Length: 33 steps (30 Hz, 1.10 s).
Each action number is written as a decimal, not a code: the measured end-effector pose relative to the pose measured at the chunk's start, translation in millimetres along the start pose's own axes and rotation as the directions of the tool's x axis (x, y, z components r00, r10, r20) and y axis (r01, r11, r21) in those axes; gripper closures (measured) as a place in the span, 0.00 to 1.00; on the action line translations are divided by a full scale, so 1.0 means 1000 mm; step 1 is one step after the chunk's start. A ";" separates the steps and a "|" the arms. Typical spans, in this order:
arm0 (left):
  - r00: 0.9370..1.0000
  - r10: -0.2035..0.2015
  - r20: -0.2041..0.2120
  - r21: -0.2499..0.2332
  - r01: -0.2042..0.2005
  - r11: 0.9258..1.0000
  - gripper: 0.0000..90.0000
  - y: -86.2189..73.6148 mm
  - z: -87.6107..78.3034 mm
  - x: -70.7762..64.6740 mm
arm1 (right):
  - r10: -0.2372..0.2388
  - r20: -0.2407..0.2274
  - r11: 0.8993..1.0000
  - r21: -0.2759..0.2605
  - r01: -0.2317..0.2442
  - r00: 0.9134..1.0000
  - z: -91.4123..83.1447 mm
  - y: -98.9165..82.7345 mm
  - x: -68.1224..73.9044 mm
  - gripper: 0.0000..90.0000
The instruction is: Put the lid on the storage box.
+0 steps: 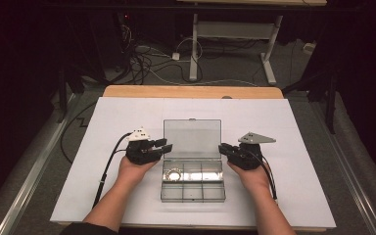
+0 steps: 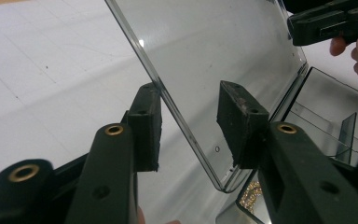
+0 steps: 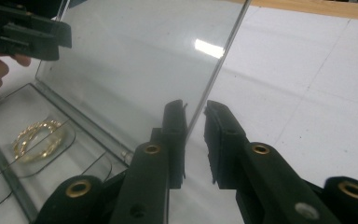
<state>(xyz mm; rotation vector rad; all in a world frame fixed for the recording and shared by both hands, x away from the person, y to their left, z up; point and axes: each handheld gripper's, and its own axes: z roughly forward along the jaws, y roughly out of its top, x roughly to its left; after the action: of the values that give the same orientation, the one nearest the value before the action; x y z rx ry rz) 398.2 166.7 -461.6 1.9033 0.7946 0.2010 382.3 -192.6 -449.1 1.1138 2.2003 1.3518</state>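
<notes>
Straddling the clear lid (image 1: 192, 138) of the compartment box (image 1: 193, 192), left gripper (image 2: 189, 123) spread, right gripper (image 3: 196, 140) nearly pinching its edge; squeeze evenly, lower together over the gold bracelet (image 3: 35, 140).

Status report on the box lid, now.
Left gripper astride lid edge, pads not pressing. Right gripper likewise at the other edge. Lid up, bracelet in box. Nothing in the way.

No text, label, brand, number or sign can be read anywhere: the clear lid (image 2: 223, 56), the box (image 1: 193, 185) and the white sheet (image 1: 127, 112) are blank.
</notes>
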 end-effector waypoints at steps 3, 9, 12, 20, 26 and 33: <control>1.000 0.019 -0.007 -0.009 -0.019 1.000 0.70 0.001 -0.003 -0.003 | -0.017 -0.001 1.000 -0.002 0.017 1.000 -0.007 -0.002 0.003 0.91; 0.999 0.049 -0.022 -0.021 -0.050 0.999 0.74 0.001 -0.008 -0.008 | -0.056 0.017 0.998 -0.023 0.057 0.998 -0.021 -0.007 0.009 0.99; 0.998 0.060 -0.027 -0.028 -0.060 0.998 0.75 0.000 -0.011 -0.011 | -0.075 0.014 0.996 -0.040 0.076 0.997 -0.025 -0.008 0.014 1.00; 0.997 0.073 -0.023 -0.047 -0.074 0.996 0.77 -0.003 -0.016 -0.016 | -0.114 -0.013 0.993 -0.028 0.114 0.993 -0.021 -0.005 0.029 1.00; 0.995 0.092 -0.022 -0.053 -0.094 0.994 0.77 -0.004 -0.020 -0.021 | -0.121 -0.012 0.992 -0.029 0.121 0.993 -0.016 -0.003 0.036 1.00; 0.993 0.115 -0.025 -0.053 -0.117 0.992 0.77 -0.006 -0.025 -0.029 | -0.126 -0.024 0.992 -0.031 0.125 0.992 -0.018 -0.004 0.040 1.00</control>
<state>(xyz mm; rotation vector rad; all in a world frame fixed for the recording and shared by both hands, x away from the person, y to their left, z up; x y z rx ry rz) 362.1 169.5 -449.6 1.8996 0.6865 0.3126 344.0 -174.1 -439.0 0.9359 2.2213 1.3471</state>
